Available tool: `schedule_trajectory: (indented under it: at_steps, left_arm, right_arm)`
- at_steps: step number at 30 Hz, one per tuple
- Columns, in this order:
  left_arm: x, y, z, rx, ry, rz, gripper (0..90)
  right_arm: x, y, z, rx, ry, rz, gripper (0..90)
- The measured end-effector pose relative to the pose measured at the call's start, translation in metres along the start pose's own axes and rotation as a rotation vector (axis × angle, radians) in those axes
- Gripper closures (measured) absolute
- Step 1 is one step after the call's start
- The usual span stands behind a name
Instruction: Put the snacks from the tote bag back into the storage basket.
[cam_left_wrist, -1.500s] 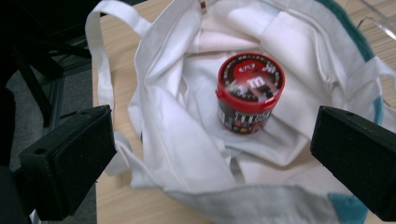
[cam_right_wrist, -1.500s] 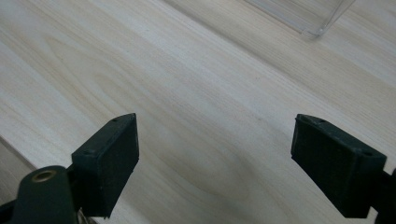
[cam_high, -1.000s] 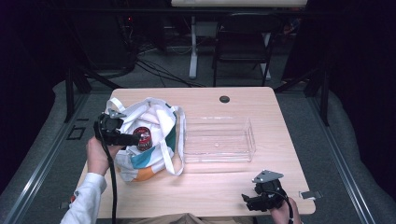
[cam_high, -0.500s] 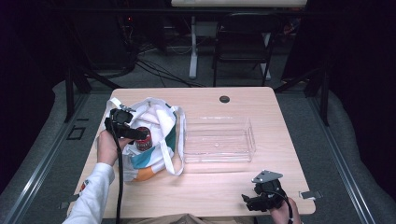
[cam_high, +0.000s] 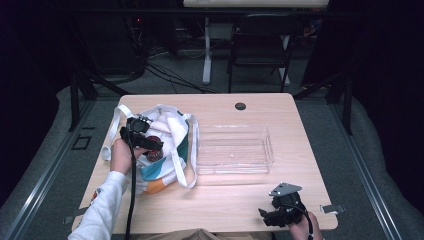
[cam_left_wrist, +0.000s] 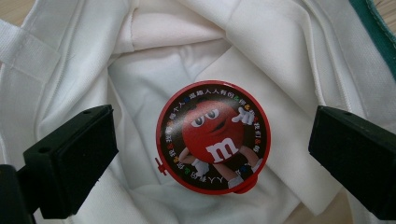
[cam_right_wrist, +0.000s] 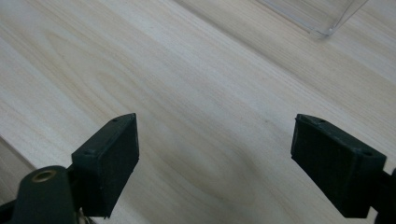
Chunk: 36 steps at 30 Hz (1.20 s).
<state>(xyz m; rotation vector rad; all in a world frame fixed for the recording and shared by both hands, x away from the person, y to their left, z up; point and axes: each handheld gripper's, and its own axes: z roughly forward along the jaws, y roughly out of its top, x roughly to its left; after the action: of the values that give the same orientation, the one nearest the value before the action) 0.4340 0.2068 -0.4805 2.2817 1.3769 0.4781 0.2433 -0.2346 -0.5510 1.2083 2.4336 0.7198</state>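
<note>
Right now my left gripper (cam_left_wrist: 212, 144) hangs over the mouth of the white cloth tote bag with teal and orange print (cam_high: 170, 150), jaws spread wide with nothing between them, straddling the round red tin with the cartoon candy lid (cam_left_wrist: 212, 135). That tin lies flat, lid up, in a hollow of the white lining, roughly centred between the two pads, so I read this as lining up for a grab across its diameter. Room is tight: folds of lining rise on every side, one thick fold sits just beside the tin on the right-pad side, and the seam above it is bunched, so a pad could catch cloth along with the rim. A small red tab sticks out at the tin's lower left edge; I'd keep the pads off it. In the high view the bag lies on the left half of the light wooden table (cam_high: 235, 210), handles splayed, one strap touching or nearly touching the clear rectangular plastic bin (cam_high: 234, 150) beside it. That bin looks empty and open-topped, likely the drop spot, with free table between. My right gripper (cam_right_wrist: 224, 158) waits at the near right edge, jaws also wide and unloaded above bare wood, bin corner ahead, well clear of the bag.
</note>
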Motion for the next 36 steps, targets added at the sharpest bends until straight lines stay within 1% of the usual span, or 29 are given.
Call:
schedule_trajectory:
  at_steps: [5, 9, 11, 15, 19, 20, 21, 23, 25, 26, 27, 29, 33, 36]
  left_arm:
    - [0.000, 0.001, 0.008, 0.032, 0.002, 0.014, 2.4]
    - [0.002, 0.001, 0.012, 0.050, -0.004, 0.006, 3.5]
    - [0.003, 0.002, 0.014, 0.060, -0.008, 0.009, 4.5]
    - [0.001, 0.003, 0.018, 0.073, -0.021, 0.009, 6.3]
    - [0.001, 0.003, 0.021, 0.086, -0.024, 0.007, 9.0]
    - [0.001, 0.003, 0.021, 0.090, -0.017, 0.006, 13.2]
    - [0.001, 0.003, 0.022, 0.095, -0.013, 0.007, 13.2]
    - [0.001, 0.002, 0.024, 0.107, -0.009, 0.002, 16.9]
    - [0.001, 0.001, 0.025, 0.111, -0.014, -0.001, 18.5]
    - [0.001, 0.001, 0.026, 0.111, -0.011, -0.001, 20.5]
    - [0.001, 0.001, 0.026, 0.116, -0.010, -0.001, 20.5]
    - [0.001, 0.000, 0.027, 0.129, -0.014, -0.003, 24.6]
    - [-0.002, 0.001, 0.028, 0.143, 0.011, 0.015, 25.4]
    - [-0.003, 0.000, 0.028, 0.139, 0.012, 0.016, 25.5]
  right_arm:
    - [0.000, -0.001, -0.001, -0.003, -0.001, 0.001, 14.7]
    - [0.000, -0.001, 0.000, -0.004, 0.002, -0.001, 14.7]
    - [0.000, 0.000, 0.000, -0.003, 0.002, -0.001, 14.7]
    - [0.000, 0.000, 0.000, -0.003, 0.003, -0.001, 14.7]
    - [0.000, 0.000, -0.001, -0.006, 0.003, 0.001, 14.7]
    - [0.000, -0.001, -0.001, -0.004, 0.003, -0.002, 14.7]
    - [0.000, -0.001, -0.001, -0.004, 0.003, -0.002, 14.7]
    - [0.000, -0.001, -0.001, -0.009, 0.005, 0.001, 14.7]
    - [0.000, -0.001, -0.001, -0.009, 0.007, 0.000, 14.7]
    - [0.000, -0.001, -0.001, -0.011, 0.005, 0.004, 14.7]
    - [0.000, -0.001, -0.001, -0.011, 0.005, 0.004, 14.7]
    - [0.000, -0.001, -0.001, -0.011, 0.008, 0.001, 14.7]
    - [0.000, -0.001, -0.001, -0.011, 0.008, 0.001, 14.7]
    - [0.000, -0.001, -0.001, -0.017, 0.012, 0.005, 14.7]
